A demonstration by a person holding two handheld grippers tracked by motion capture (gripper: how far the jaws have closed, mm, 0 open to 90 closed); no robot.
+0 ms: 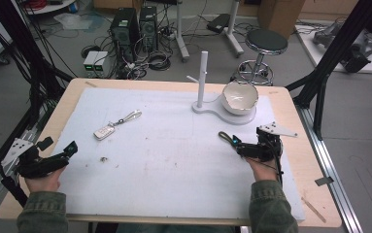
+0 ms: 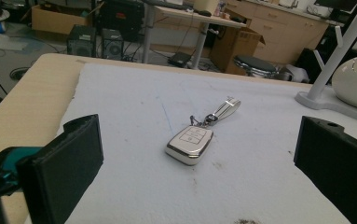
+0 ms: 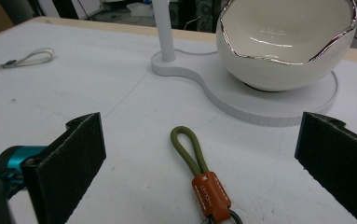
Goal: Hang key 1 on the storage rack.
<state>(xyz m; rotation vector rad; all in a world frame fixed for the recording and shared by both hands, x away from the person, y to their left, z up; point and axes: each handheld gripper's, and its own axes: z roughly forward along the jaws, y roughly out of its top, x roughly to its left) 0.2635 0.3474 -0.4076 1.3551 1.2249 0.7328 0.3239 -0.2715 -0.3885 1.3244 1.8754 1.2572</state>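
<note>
On the white mat (image 1: 174, 160) covering a wooden bench (image 1: 314, 160), a person works two hand-held tools at once. Near the right tool (image 1: 235, 145), an olive cord key strap (image 3: 188, 149) with an orange leather tab (image 3: 211, 193) lies flat between the wide-open jaws, its loop pointing toward the white bowl (image 3: 285, 44); the jaws stand well apart on either side and grip nothing, a stance that appears set for closing on the strap. The bowl sits on the round end of a white stand (image 1: 222, 108) whose upright peg post (image 1: 202, 77) seems meant for hanging keys, which may explain why the strap lies just in front of it. At the bench's left edge, the left tool (image 1: 72, 148) is likewise fully open and empty, aimed across the mat at a white car key fob (image 2: 190, 143) with a pale loop strap (image 2: 225, 108). The fob rests face up, well apart from both tools, roughly midway along the mat's left half. A small dark speck (image 1: 104, 158) marks the mat between the left tool and the fob.
</note>
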